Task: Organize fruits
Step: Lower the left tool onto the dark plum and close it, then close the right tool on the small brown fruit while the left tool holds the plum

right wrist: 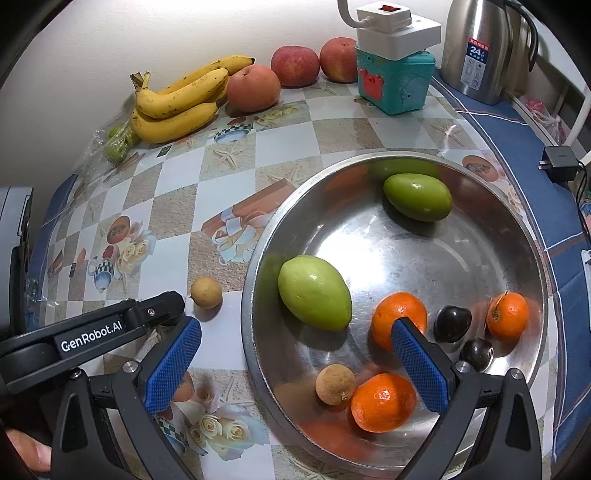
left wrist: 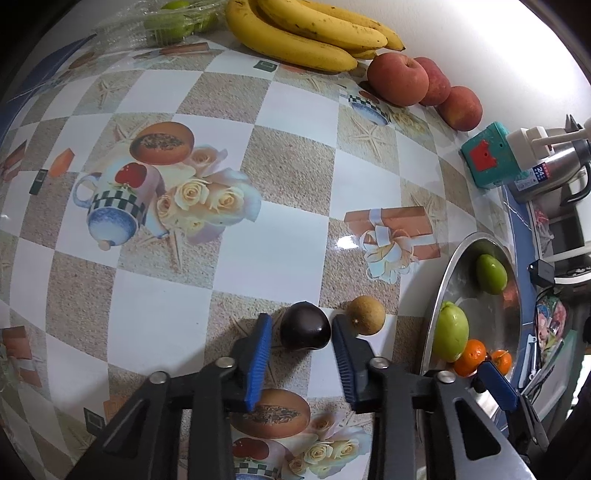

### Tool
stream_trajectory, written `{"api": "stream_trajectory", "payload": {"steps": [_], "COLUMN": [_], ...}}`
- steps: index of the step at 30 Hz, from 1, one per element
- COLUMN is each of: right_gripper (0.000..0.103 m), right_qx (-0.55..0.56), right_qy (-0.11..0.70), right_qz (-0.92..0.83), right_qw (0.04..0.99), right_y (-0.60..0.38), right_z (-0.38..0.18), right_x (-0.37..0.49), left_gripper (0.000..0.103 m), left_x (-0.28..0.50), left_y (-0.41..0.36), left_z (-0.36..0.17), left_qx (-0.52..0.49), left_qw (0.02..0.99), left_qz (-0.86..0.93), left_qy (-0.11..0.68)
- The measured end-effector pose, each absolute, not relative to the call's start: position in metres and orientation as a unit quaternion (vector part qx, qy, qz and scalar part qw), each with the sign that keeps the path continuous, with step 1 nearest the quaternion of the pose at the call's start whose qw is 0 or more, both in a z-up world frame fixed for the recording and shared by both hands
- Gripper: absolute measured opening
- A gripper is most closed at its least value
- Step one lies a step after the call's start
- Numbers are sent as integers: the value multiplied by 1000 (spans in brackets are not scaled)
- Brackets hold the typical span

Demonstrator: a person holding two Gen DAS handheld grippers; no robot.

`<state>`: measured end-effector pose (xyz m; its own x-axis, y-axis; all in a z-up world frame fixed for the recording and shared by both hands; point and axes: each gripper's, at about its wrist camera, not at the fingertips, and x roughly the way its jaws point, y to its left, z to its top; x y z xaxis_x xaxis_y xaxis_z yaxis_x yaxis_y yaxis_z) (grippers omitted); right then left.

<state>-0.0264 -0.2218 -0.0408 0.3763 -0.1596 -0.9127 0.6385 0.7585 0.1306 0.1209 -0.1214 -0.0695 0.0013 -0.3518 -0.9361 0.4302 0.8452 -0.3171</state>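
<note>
Steel bowl (right wrist: 532, 236): it sits on the patterned tablecloth (left wrist: 288, 236), off to the right of my left jaws and under my right ones.
In the bowl: two green fruits (right wrist: 314, 291), three oranges (right wrist: 384, 402), one tan longan (right wrist: 334, 384) and two dark plums (right wrist: 452, 323); the plums lie between two oranges near the right wall.
Plastic bag (left wrist: 147, 26): at the far edge by the wall, clear, with small green fruits inside.
Loose at the wall: a bunch of bananas (left wrist: 303, 33) and three red apples (left wrist: 399, 79), in a row beside the bag.
Teal box (right wrist: 395, 81): past the bowl, with a white power strip resting on top and a steel kettle (right wrist: 476, 51) just beside it.
Dark plum on the cloth (left wrist: 304, 330): it lies between my left fingers, near their tips.
My left gripper (left wrist: 302, 328): drawn in close around that plum; the right pad seems to touch it, on the left I see a sliver of gap, so I cannot tell if the clamp is full.
Loose longan (left wrist: 366, 314): on the cloth just outside my left gripper's right finger, between it and the bowl.
My right gripper (right wrist: 295, 343): fingers spread wide, nothing between the pads; the left finger hangs over the cloth, the right one over the bowl in front of an orange.
</note>
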Motion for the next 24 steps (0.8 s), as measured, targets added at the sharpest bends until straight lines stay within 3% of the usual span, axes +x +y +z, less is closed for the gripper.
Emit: {"api": "stream_trajectory", "payload": {"steps": [21,24], "right_gripper": [102,89], "right_qx": [234,226], "right_qy": [466,454], "right_qz": [-252,-249], "right_qw": [815,825], "right_y": [-213,-208], "right_z": [-27,-21], "right_x": [-23,-20], "left_gripper": [30,30], "left_x": [135,139], "left_y": [-99,-91], "left_z": [-51,-47], "left_qx": [7,1], "left_qw": [718,722], "left_qz": [-267,-261], "left_qy": [643,641]}}
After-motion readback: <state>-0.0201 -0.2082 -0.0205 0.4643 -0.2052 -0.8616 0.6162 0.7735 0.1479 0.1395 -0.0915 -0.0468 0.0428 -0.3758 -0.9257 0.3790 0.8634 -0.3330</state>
